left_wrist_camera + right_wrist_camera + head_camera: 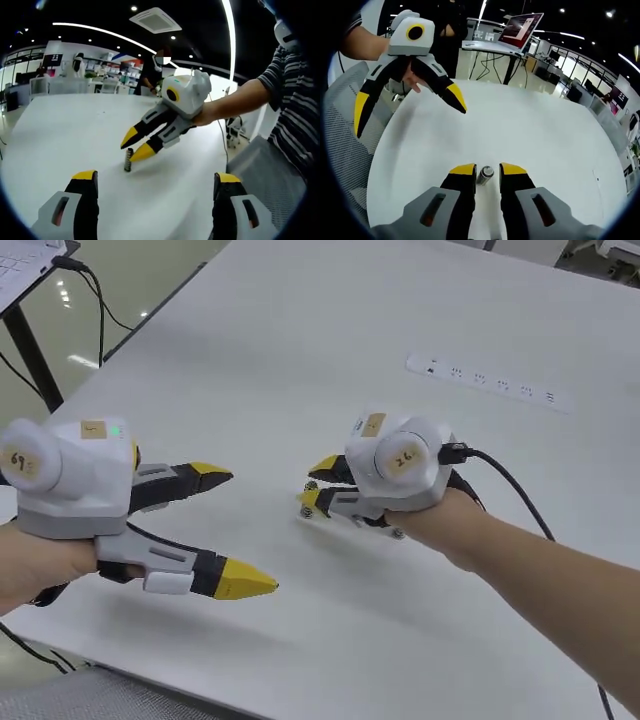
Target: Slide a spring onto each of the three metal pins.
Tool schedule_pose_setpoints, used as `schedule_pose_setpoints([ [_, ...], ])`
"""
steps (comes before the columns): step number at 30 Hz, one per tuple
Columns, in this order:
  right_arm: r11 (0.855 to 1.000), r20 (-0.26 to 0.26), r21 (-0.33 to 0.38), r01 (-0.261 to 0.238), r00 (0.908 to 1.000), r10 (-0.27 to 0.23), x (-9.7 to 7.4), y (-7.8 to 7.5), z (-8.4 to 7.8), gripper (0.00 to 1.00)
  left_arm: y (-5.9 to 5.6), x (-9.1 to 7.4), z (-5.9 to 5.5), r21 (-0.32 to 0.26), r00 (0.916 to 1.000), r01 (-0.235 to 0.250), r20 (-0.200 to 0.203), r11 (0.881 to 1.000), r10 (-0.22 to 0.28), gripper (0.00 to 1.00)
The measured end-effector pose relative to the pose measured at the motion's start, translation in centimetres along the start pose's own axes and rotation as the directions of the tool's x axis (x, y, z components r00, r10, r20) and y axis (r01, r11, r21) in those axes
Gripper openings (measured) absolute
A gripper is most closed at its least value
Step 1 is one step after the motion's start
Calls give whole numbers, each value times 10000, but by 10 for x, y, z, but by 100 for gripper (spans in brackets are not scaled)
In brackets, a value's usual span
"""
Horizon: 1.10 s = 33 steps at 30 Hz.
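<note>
- Pin [485, 176], apparently spring-wrapped, upright on table [300, 340] between right gripper [488, 170] tips.
- Right gripper: jaws narrowly apart around pin, no visible clamp.
- Left gripper [245, 530]: spread wide, empty, near pin.
- Risk: off-centre closing could topple pin.

Two grippers [248, 531] [310, 485], one spring [485, 175]

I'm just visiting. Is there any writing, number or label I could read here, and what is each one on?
"69", as far as it reads: round sticker on the left claw's body.
"26": round label on the right claw's body.
Small tan tags on top of both claws: marks too small to read.
Power strip markings: too small to read.
Laptop screen: blurred, unreadable.
</note>
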State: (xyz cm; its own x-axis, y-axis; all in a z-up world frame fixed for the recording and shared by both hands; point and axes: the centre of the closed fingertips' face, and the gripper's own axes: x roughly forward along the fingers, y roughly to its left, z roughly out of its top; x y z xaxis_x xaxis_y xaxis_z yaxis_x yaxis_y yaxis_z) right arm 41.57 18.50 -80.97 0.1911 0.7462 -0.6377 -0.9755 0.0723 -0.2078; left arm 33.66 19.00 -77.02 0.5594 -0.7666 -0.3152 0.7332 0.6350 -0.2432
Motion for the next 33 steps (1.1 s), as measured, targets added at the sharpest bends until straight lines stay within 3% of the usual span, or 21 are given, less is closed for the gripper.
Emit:
schedule_pose_setpoints([
  [5,9996,305,273,39,9995,-48,-8,-2,9,18,-1,2,5,36,10000,4,71,10000,-4,93],
  [13,9910,1130,1335,131,9932,-284,-31,-1,16,26,-3,6,15,124,9997,31,248,9999,-34,93],
  [16,9801,1697,1985,57,9847,-401,-43,-1,20,31,-5,8,17,199,9998,60,212,9998,-64,93],
  [21,9645,2223,2637,166,9719,-775,-66,-2,14,40,-6,11,23,253,9996,84,270,9996,-91,93],
  [28,9408,2490,3331,623,9566,-1515,-95,-5,0,56,-7,13,32,308,9991,60,426,9995,-73,93],
  [33,9187,2757,3823,989,9367,-2156,-116,-7,-9,66,-11,15,34,429,9993,105,366,9990,-121,93],
])
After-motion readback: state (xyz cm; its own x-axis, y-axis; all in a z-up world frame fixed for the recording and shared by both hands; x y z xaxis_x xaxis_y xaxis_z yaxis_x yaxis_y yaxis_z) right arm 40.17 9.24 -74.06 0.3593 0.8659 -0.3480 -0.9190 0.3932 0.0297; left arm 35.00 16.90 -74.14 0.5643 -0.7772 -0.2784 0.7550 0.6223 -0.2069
